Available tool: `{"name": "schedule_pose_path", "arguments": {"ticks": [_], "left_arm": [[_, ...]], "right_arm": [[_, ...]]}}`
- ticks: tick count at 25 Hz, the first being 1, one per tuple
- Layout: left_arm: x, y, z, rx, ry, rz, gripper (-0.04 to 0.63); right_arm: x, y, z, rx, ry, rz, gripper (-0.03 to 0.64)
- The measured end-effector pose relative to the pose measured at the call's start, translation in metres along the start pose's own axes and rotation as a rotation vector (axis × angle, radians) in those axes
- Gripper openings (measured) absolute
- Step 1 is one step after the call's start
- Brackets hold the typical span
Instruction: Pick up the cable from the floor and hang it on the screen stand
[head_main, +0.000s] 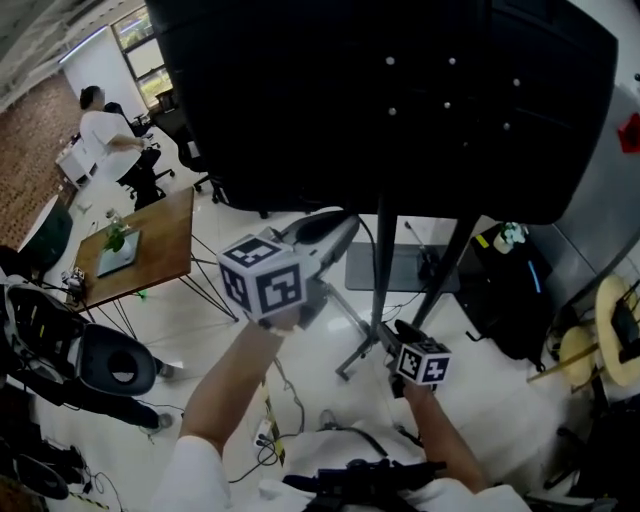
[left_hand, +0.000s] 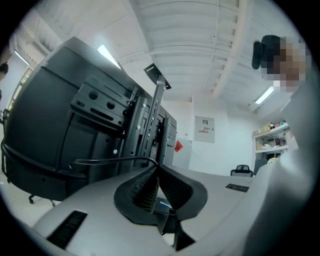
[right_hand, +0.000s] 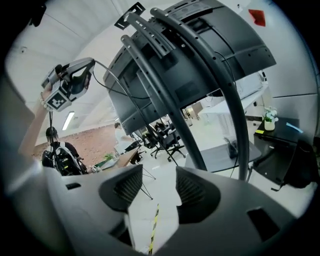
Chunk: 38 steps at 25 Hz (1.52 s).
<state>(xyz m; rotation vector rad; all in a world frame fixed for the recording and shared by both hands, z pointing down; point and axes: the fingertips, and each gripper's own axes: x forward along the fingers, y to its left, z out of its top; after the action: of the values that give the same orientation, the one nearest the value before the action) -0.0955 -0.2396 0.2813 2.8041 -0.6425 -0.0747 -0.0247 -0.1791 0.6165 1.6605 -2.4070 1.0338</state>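
The black screen (head_main: 380, 100) on its tube stand (head_main: 383, 270) fills the top of the head view. My left gripper (head_main: 343, 224) is raised beside the screen's lower edge and is shut on a thin black cable (left_hand: 110, 160). The cable leaves the fingertips and runs left toward the back of the screen (left_hand: 60, 115). In the right gripper view that cable (right_hand: 102, 82) arcs from the left gripper (right_hand: 75, 75) to the stand's mount (right_hand: 150, 35). Lower down, by the stand's pole, my right gripper (head_main: 392, 338) stands open with nothing between its fingers (right_hand: 125, 187).
The stand's splayed legs (head_main: 350, 360) and grey base plate (head_main: 400, 268) lie just ahead. A wooden table (head_main: 150, 245) and office chair (head_main: 110, 365) stand left, a black bag (head_main: 510, 290) right. Loose cables (head_main: 290, 400) trail on the floor near me. A person (head_main: 100, 130) sits far left.
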Motion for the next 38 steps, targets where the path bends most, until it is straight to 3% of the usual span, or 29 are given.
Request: {"name": "schedule_pose_path", "arguments": {"ticks": [9, 13, 20, 28, 38], "left_arm": [[-0.014, -0.015, 0.062, -0.138, -0.086, -0.153, 0.014], [-0.018, -0.017, 0.096, -0.066, -0.080, -0.170, 0.014], [-0.012, -0.003, 0.140, -0.086, -0.144, -0.200, 0.014], [-0.012, 0.006, 0.149, -0.099, -0.143, -0.225, 0.014], [-0.015, 0.007, 0.156, -0.074, -0.090, -0.308, 0.014]], "right_arm": [[0.012, -0.001, 0.011, -0.051, -0.039, -0.080, 0.288], [0.016, 0.000, 0.020, -0.052, -0.063, -0.099, 0.288], [0.023, -0.008, 0.015, -0.100, -0.048, -0.127, 0.288], [0.068, -0.010, -0.002, -0.161, -0.021, -0.142, 0.265], [0.132, -0.024, -0.018, -0.172, -0.001, -0.234, 0.239]]}}
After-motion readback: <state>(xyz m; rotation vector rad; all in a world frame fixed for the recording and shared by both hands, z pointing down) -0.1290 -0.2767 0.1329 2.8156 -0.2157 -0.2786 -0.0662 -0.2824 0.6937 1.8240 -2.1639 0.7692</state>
